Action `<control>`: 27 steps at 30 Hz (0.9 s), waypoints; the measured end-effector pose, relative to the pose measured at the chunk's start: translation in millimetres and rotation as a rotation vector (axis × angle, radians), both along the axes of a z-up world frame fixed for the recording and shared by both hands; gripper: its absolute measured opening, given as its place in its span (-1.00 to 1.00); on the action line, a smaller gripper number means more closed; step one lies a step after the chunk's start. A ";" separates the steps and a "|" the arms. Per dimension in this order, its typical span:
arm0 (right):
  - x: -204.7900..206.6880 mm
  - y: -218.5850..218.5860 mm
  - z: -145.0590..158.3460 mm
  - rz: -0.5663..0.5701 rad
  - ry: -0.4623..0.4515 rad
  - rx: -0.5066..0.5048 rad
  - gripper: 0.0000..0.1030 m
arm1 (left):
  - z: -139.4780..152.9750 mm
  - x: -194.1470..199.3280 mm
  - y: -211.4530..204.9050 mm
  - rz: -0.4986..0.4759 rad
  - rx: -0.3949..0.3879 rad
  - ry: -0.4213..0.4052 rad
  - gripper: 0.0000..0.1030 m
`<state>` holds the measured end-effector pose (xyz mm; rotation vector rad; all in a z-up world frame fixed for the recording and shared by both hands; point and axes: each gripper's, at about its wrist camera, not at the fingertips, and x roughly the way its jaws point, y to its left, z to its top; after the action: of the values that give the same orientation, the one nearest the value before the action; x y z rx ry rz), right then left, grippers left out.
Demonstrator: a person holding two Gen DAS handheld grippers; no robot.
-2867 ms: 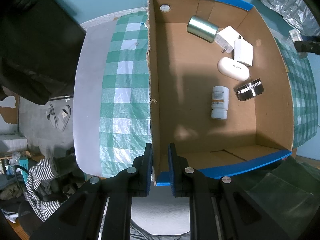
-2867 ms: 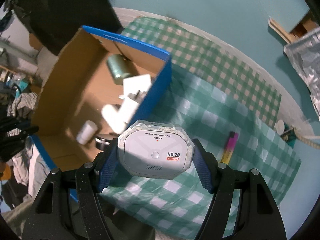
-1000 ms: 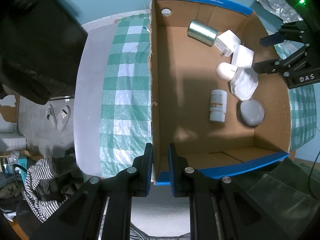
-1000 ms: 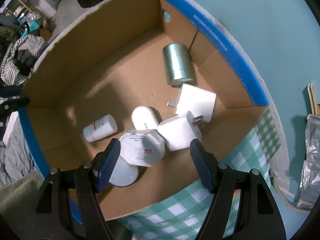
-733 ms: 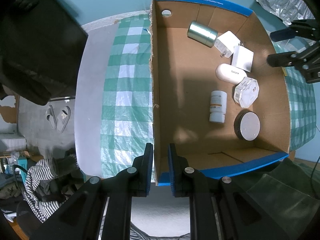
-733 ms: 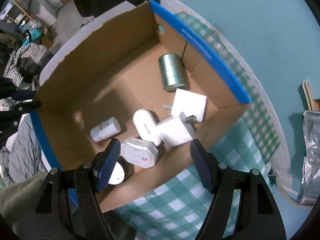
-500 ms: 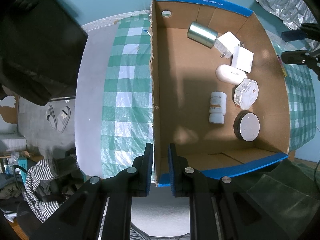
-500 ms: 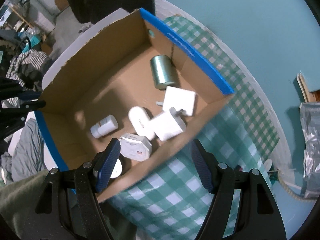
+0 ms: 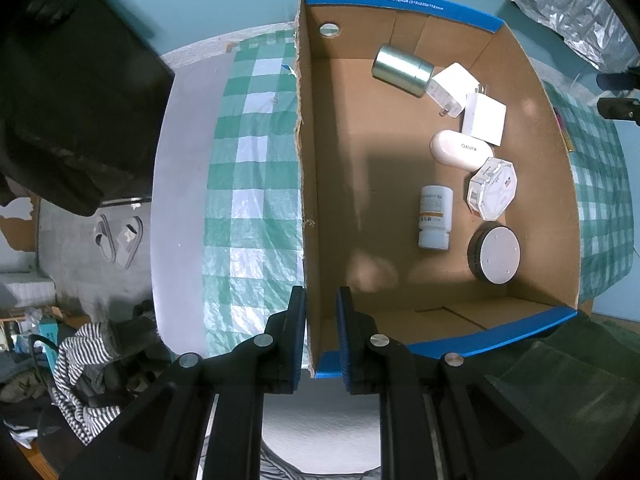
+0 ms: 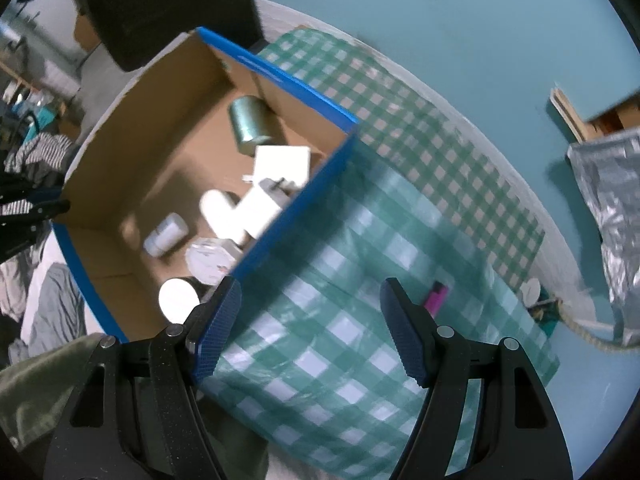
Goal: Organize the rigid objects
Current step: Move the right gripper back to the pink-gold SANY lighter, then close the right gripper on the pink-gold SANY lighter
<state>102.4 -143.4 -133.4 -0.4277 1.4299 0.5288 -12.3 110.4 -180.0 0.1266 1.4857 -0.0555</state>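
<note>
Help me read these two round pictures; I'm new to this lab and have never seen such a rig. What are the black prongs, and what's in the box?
A person holds a two-finger gripper in each hand, each with a fisheye camera looking along its fingers. In the left camera's picture, the left gripper pinches the cardboard box wall. Inside lie a metal tin, two white chargers, a white case, an octagonal device, a pill bottle and a round puck. In the right camera's picture, the right gripper is open and empty over the checked cloth, where a pink lighter lies.
</note>
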 end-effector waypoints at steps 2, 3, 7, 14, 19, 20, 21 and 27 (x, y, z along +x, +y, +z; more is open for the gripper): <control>4.6 -14.6 -7.4 -0.042 0.008 0.002 0.41 | 0.5 0.3 -0.2 0.002 0.001 -0.003 -0.71; 7.2 -22.9 -12.5 -0.066 0.013 -0.003 0.41 | 0.6 0.1 -0.3 0.004 0.002 -0.004 -0.71; 21.9 -61.8 -45.5 -0.189 0.063 -0.022 0.41 | 0.7 -1.1 -1.2 0.010 0.010 -0.003 -0.71; 39.0 -117.6 -91.5 -0.360 0.115 -0.045 0.41 | 0.4 -1.5 -0.6 0.031 0.014 0.000 -0.71; 48.9 -140.3 -114.4 -0.457 0.126 -0.028 0.41 | 1.2 -3.7 -1.4 0.040 0.018 -0.002 -0.67; 50.7 -142.8 -118.0 -0.472 0.123 -0.027 0.41 | 1.2 -3.8 -1.1 0.041 0.017 -0.003 -0.66; 51.2 -144.1 -121.5 -0.480 0.120 -0.026 0.41 | 1.2 -4.1 -0.9 0.042 0.017 -0.003 -0.66; 50.7 -146.7 -140.3 -0.496 0.106 -0.048 0.36 | 2.2 -5.4 -1.3 0.045 0.016 -0.007 -0.66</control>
<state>153.1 -290.1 -273.7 -0.0721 1.5851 0.1165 -17.7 109.2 -177.8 0.1058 1.4816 -0.0066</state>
